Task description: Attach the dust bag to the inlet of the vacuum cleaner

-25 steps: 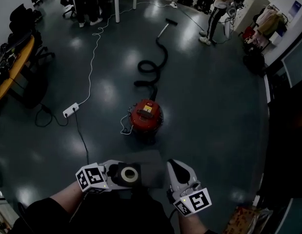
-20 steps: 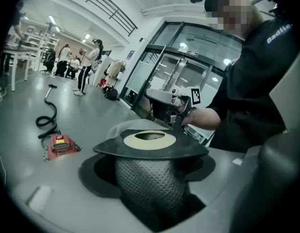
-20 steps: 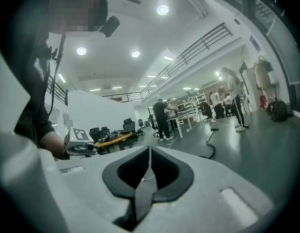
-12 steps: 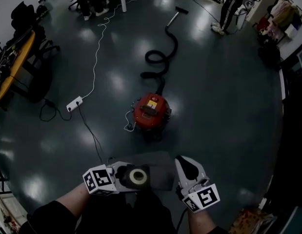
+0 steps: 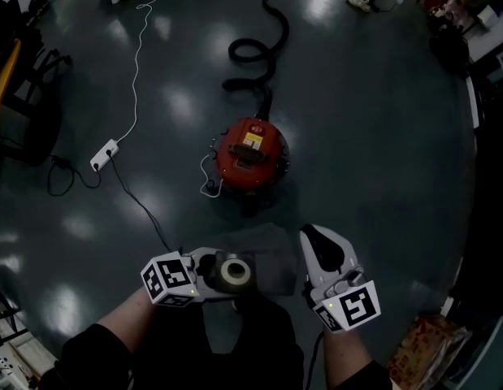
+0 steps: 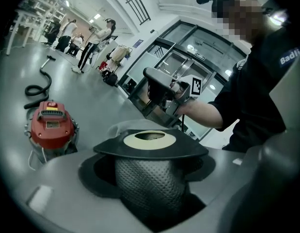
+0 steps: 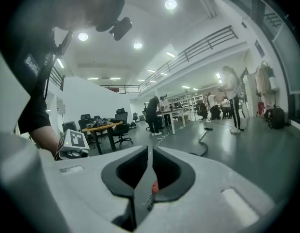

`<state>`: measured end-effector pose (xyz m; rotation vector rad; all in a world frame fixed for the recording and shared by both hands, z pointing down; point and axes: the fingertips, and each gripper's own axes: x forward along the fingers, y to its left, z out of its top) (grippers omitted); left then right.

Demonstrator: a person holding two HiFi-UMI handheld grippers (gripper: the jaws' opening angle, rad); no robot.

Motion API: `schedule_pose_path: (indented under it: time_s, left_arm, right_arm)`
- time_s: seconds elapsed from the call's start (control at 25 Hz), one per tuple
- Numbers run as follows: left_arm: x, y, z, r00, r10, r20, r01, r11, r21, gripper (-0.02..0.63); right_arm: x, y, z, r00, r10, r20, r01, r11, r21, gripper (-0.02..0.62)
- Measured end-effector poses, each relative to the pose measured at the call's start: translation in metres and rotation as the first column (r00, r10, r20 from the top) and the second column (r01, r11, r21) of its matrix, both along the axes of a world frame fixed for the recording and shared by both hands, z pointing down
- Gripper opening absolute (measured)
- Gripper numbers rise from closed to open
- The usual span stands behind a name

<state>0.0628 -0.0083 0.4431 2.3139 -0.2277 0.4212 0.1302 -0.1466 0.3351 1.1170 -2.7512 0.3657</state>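
Note:
The red vacuum cleaner (image 5: pixel 251 154) stands on the dark floor, its black hose (image 5: pixel 255 51) curling away behind it. My left gripper (image 5: pixel 223 279) is shut on the grey dust bag (image 5: pixel 266 258), whose dark collar with a cream ring (image 5: pixel 234 273) faces up. In the left gripper view the dimpled cloth of the dust bag (image 6: pixel 149 183) fills the jaws under the collar (image 6: pixel 150 142). My right gripper (image 5: pixel 316 238) hangs just right of the bag, apart from it. Its jaws are opening, with only a narrow slit and nothing between them (image 7: pixel 150 171).
A white power strip (image 5: pixel 102 154) lies left of the vacuum, with cables running across the floor toward it. People stand at desks at the far end (image 7: pixel 154 113). Dark furniture lines the left edge (image 5: pixel 11 96), and a colourful bag sits at bottom right (image 5: pixel 422 344).
Both grippers and the bag have sunk toward the floor. The vacuum cleaner now looks larger and nearer in the head view. The left grip on the bag is unchanged.

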Motion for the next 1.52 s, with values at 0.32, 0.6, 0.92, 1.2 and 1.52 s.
schedule_pose_path:
  time_s: [0.32, 0.6, 0.92, 1.2, 1.52]
  left_arm:
    - [-0.003, 0.0, 0.088, 0.997, 0.071, -0.023, -0.073, 0.993, -0.091, 0.347]
    - [0.001, -0.007, 0.172, 0.996, 0.06, -0.073, -0.074, 0.976, -0.205, 0.347]
    - [0.008, -0.026, 0.24, 0.994, 0.06, -0.09, -0.084, 0.955, -0.285, 0.347]
    - [0.012, -0.046, 0.281, 0.987, 0.03, -0.157, -0.088, 0.922, -0.378, 0.347]
    - [0.025, -0.052, 0.323, 0.983, 0.075, -0.169, -0.141, 0.898, -0.418, 0.347]
  right_arm:
    - [-0.012, -0.015, 0.082, 0.999, 0.023, -0.038, -0.023, 1.0, -0.007, 0.037]
    - [-0.013, -0.028, 0.152, 0.997, 0.032, -0.068, -0.031, 0.999, 0.008, 0.038]
    - [-0.018, -0.047, 0.207, 0.998, 0.021, -0.064, -0.019, 0.999, 0.031, 0.044]
    - [-0.022, -0.067, 0.234, 0.998, 0.009, -0.063, -0.003, 0.995, 0.102, 0.046]
    - [-0.025, -0.081, 0.265, 0.997, -0.026, -0.071, 0.039, 0.98, 0.195, 0.052]
